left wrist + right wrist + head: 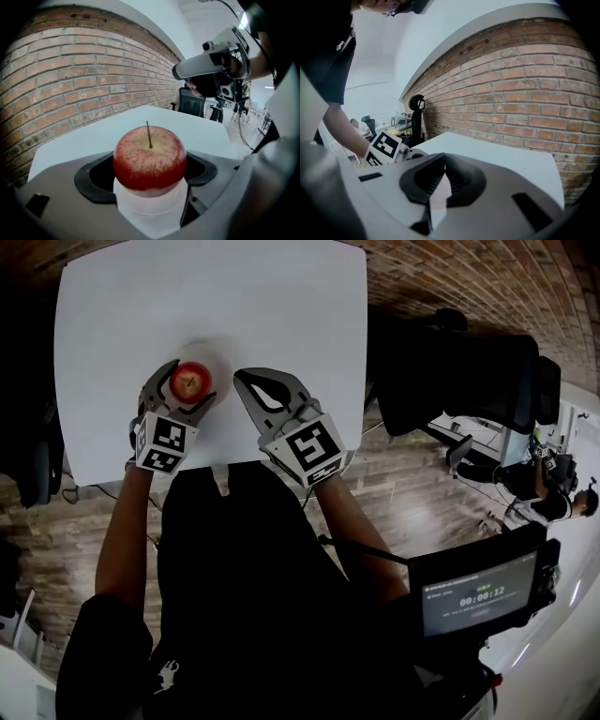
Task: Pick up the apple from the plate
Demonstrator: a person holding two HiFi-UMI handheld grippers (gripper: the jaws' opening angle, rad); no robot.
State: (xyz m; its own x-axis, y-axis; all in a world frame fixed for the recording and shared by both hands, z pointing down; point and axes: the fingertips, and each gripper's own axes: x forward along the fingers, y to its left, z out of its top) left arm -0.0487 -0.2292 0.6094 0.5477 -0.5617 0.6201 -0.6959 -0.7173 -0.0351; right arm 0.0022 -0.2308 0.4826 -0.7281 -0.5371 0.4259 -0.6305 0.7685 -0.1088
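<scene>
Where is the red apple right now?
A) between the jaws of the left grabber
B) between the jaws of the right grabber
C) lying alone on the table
A: the left gripper clamps the apple on both sides; the right gripper is shut and empty.

A red brick wall [525, 93] runs close behind the white rectangular table [281, 296]. Underfoot lies a brown wood-plank floor [412, 484]. A black office chair [459, 371] stands beside the table, and a cluttered desk [396, 124] sits farther off in bright, even light.
</scene>
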